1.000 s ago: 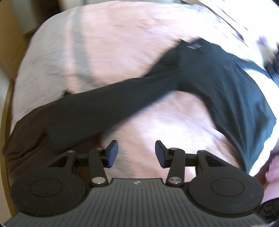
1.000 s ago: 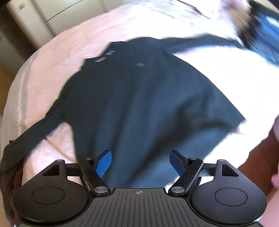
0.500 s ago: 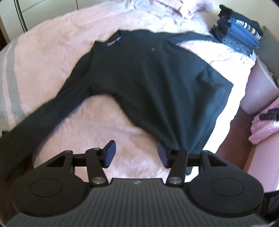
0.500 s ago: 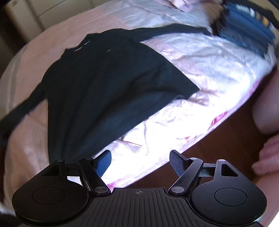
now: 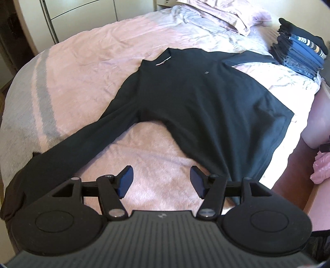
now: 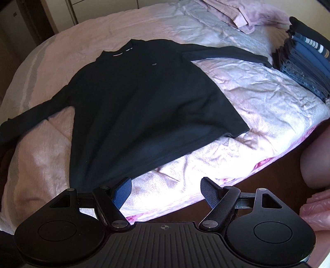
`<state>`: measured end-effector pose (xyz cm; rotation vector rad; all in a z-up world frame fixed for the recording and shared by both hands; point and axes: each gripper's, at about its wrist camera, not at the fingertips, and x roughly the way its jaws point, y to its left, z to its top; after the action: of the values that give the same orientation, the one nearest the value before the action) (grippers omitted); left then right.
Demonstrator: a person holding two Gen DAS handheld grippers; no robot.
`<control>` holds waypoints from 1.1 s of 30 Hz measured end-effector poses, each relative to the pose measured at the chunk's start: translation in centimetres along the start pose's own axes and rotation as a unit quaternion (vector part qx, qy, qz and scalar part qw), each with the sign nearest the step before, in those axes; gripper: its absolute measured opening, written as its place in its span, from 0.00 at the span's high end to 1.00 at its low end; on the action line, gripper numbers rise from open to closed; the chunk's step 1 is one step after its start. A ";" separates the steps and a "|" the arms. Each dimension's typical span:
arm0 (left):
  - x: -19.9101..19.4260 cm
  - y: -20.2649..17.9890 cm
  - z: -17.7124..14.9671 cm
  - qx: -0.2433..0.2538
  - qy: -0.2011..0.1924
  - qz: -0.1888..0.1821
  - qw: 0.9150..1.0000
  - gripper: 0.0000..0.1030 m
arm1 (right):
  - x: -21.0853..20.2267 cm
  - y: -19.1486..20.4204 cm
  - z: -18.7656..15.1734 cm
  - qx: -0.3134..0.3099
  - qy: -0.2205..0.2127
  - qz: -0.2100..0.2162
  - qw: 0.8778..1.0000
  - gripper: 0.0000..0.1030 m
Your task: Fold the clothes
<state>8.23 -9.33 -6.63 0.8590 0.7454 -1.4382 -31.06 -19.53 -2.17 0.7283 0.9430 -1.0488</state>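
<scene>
Bright daylight, glare on bedspread (image 6: 243,82); sharp focus, strong fisheye bending at edges.

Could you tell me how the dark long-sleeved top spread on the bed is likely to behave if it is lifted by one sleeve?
The dark top lies flat and follows the bedspread, so it is probably floppy and would drape. The long sleeve trails to the bed's edge, so it would likely lift first, dragging the body after. The cloth looks thin, so probably light.

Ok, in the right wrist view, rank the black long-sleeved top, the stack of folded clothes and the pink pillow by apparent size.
1. black long-sleeved top, largest by far.
2. and 3. stack of folded clothes and pink pillow: both cropped at the frame edge, too unsure to rank.
</scene>
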 end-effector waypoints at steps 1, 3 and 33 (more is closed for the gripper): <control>-0.1 0.1 -0.3 0.000 0.002 0.001 1.000 0.45 | 0.1 0.2 0.1 -0.005 0.000 -0.001 1.000 0.25; -0.1 0.3 -0.6 0.004 0.006 0.001 1.000 0.45 | 0.2 0.6 0.2 -0.018 -0.001 -0.005 1.000 0.25; -3.0 17.3 -8.2 -0.025 0.026 0.169 0.985 0.40 | 4.5 21.6 4.5 -0.289 -0.051 0.154 0.944 0.26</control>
<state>26.03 -1.67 -7.45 0.9371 0.6368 -1.0954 -8.60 -17.73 -3.06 0.3104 0.9474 -0.4865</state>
